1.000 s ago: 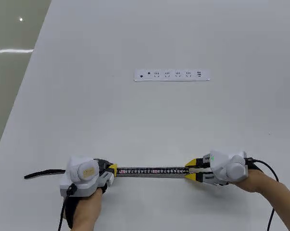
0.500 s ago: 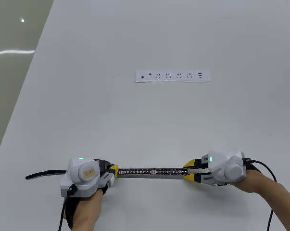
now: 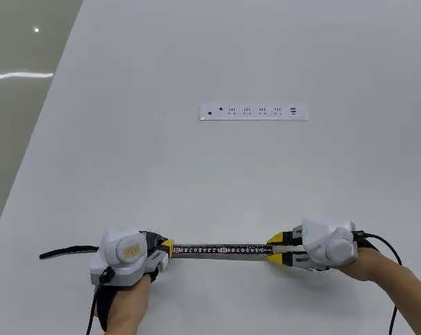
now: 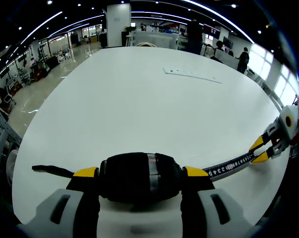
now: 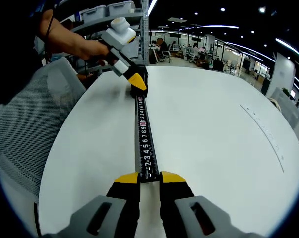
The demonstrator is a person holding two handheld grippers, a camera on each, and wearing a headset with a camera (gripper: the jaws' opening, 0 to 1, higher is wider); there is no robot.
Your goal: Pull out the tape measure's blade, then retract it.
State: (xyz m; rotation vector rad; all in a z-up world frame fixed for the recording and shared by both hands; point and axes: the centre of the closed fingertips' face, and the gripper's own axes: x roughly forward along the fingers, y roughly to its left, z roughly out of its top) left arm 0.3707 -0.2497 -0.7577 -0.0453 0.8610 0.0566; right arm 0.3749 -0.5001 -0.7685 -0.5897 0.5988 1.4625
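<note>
Jaws of the left hand-held gripper (image 4: 140,173) clamp the black rounded tape measure case (image 4: 134,179), low over the white surface (image 3: 196,174). Its dark numbered blade (image 3: 220,248) runs straight to the right hand-held gripper (image 5: 149,177), clenched on the blade's tip. Farther off lies a long white power strip (image 3: 253,112).

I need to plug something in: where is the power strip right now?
In the head view the power strip lies on the white table, centre-right, well beyond the blade stretched between the left tool and right tool.
</note>
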